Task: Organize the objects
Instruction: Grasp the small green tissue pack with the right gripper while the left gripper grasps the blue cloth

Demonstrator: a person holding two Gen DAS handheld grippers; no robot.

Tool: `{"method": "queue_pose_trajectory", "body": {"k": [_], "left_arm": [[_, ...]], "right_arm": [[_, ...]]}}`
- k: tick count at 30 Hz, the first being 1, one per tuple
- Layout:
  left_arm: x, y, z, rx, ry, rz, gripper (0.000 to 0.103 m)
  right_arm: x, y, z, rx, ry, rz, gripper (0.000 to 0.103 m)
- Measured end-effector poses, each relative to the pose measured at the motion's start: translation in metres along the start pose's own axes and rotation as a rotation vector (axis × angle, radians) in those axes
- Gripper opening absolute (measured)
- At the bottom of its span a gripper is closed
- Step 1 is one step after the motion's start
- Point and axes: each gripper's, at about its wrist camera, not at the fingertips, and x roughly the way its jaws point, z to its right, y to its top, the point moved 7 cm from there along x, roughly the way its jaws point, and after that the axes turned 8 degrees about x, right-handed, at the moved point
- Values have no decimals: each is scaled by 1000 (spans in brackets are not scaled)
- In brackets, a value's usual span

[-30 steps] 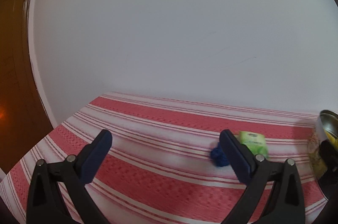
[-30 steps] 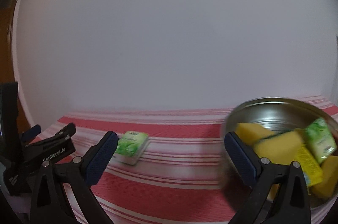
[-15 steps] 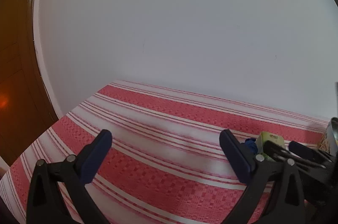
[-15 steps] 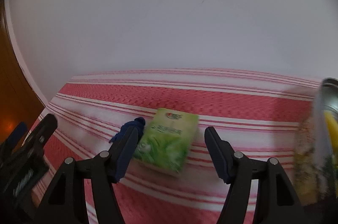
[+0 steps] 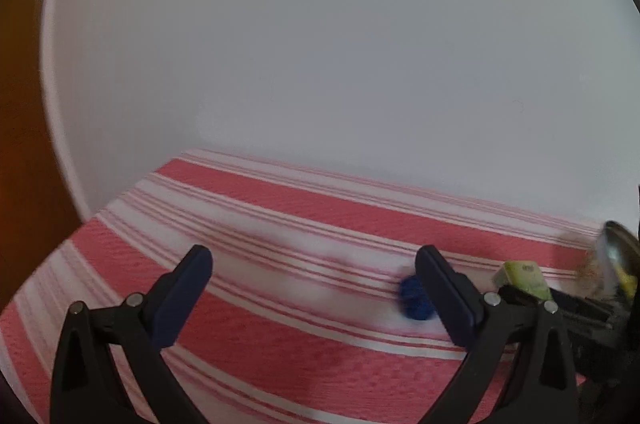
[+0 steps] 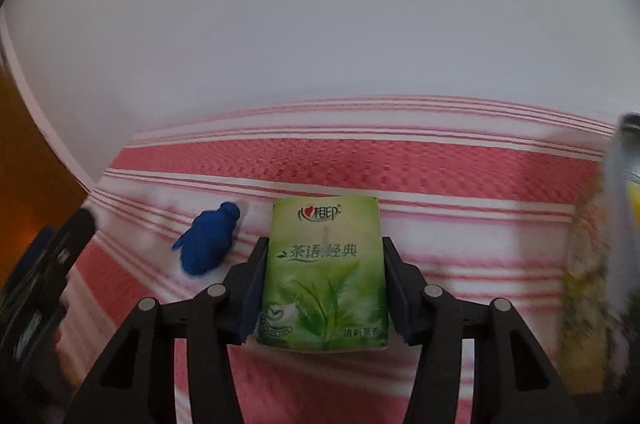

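Observation:
A green tissue pack (image 6: 324,272) lies on the red-and-white striped cloth (image 6: 400,168). My right gripper (image 6: 323,256) has its two fingers closed against the pack's sides. A small blue woolly object (image 6: 208,244) lies just left of the pack. In the left wrist view the pack (image 5: 522,276) and the blue object (image 5: 414,300) sit at the right, behind my open, empty left gripper (image 5: 312,280), which hovers above the cloth. The right gripper's black body (image 5: 580,316) shows at the far right there.
A metal bowl (image 6: 624,160) with yellow items stands at the right edge, blurred; it also shows in the left wrist view (image 5: 618,252). A white wall rises behind the cloth. A brown wooden surface (image 5: 24,144) lies to the left. The left gripper (image 6: 44,272) shows at the right wrist view's left edge.
My right gripper swung left from the bowl, came down over the tissue pack and closed its fingers on the pack's sides. The left gripper shifted only slightly and stayed open.

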Motion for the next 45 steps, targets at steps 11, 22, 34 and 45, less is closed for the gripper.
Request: {"method": "queue_pose_trajectory", "body": {"k": [11,22,34,45], "left_arm": [[50,-2,73,206,-42,-181,101],[106,-18,67,129,-120,-401,96],[113,-15,65,129,-113,-389,70],[98,7,56,90,-73,-246,38]], "right_arm": [[-43,-5,18,13,-16,91,55],[-23,3,14,42,-7,58,55],[-38,-1,3,2,-29,99,55],[-43,4,-4,0,-29,166,55]]}}
